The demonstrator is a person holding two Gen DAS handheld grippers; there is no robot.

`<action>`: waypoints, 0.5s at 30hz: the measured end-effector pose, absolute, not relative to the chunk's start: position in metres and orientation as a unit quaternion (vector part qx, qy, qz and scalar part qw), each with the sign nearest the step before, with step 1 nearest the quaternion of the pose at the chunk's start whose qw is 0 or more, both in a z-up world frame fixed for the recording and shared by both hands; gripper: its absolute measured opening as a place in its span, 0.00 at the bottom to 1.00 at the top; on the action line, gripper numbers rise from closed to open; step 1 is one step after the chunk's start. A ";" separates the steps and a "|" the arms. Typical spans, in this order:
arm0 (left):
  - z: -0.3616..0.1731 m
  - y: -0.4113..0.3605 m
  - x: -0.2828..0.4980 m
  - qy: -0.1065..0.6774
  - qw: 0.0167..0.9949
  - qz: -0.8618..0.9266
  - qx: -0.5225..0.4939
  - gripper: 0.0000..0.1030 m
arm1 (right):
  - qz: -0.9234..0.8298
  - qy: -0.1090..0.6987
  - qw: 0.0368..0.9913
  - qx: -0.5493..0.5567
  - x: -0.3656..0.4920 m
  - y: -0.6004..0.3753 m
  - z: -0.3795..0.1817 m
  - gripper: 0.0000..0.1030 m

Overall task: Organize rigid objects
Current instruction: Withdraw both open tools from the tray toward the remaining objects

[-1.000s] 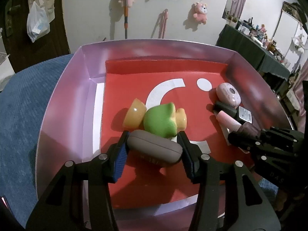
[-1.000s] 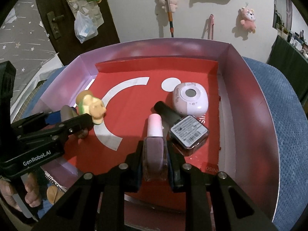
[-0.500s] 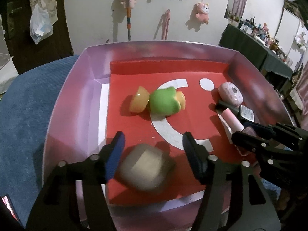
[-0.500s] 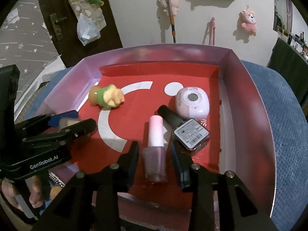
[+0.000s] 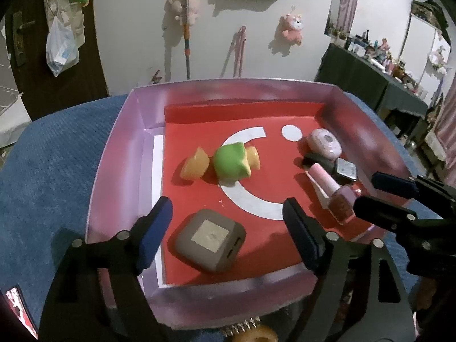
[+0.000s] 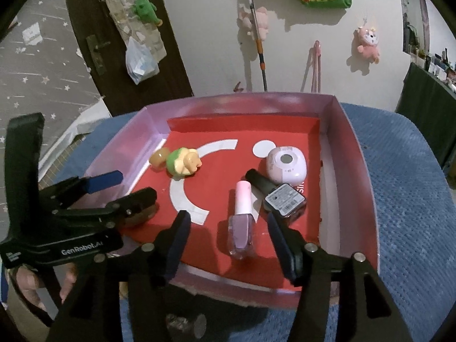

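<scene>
The grey case (image 5: 209,240) and the lilac nail polish bottle (image 6: 241,222) are the rigid objects we have just let go of, and both lie on the red floor of the pink-walled box (image 5: 119,154). We read "GenRobot.AI" in white on the body of the left hand-held gripper (image 6: 129,189) in the right wrist view; a green bag high on the wall carries yellow letters we can only partly read. The dark polish bottle (image 6: 278,195) bears a printed label, too small to read.

The grey case is a rounded square with a pale square panel on top and two small slots on one edge. It rests near the front wall, between the blue pads of the left hand-held gripper (image 5: 225,233), whose jaws have just been opening and stand wide, clear of it. The lilac bottle lies on its side, pink cap pointing away, between the jaws of the right hand-held gripper (image 6: 228,245), which have also just been opening and touch nothing. Just beside it lie the dark bottle and a round pink case (image 6: 286,164); a green and yellow toy (image 5: 230,164) lies further left.
</scene>
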State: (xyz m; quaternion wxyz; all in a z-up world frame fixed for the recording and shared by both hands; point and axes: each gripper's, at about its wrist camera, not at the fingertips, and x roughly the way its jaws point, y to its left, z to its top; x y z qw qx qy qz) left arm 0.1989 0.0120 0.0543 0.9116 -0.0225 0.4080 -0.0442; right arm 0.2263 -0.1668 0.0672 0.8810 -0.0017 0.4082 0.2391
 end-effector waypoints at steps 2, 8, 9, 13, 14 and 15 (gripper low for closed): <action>0.059 0.013 0.194 0.399 0.916 -0.038 -0.020 0.91 | 0.243 0.401 0.883 0.004 0.221 -0.169 0.073 0.67; 0.070 0.018 0.180 0.381 0.924 -0.032 -0.022 0.93 | 0.250 0.379 0.891 0.022 0.208 -0.177 0.087 0.78; 0.071 0.019 0.178 0.378 0.925 -0.031 -0.021 0.93 | 0.251 0.376 0.892 0.023 0.206 -0.177 0.089 0.80; 0.077 0.017 0.168 0.365 0.931 -0.023 -0.011 1.00 | 0.258 0.366 0.894 0.024 0.197 -0.179 0.094 0.91; 0.078 0.017 0.166 0.361 0.932 -0.023 -0.009 1.00 | 0.260 0.364 0.894 0.024 0.195 -0.179 0.094 0.93; 0.079 0.016 0.164 0.358 0.933 -0.024 -0.008 1.00 | 0.262 0.362 0.894 0.025 0.193 -0.179 0.095 0.94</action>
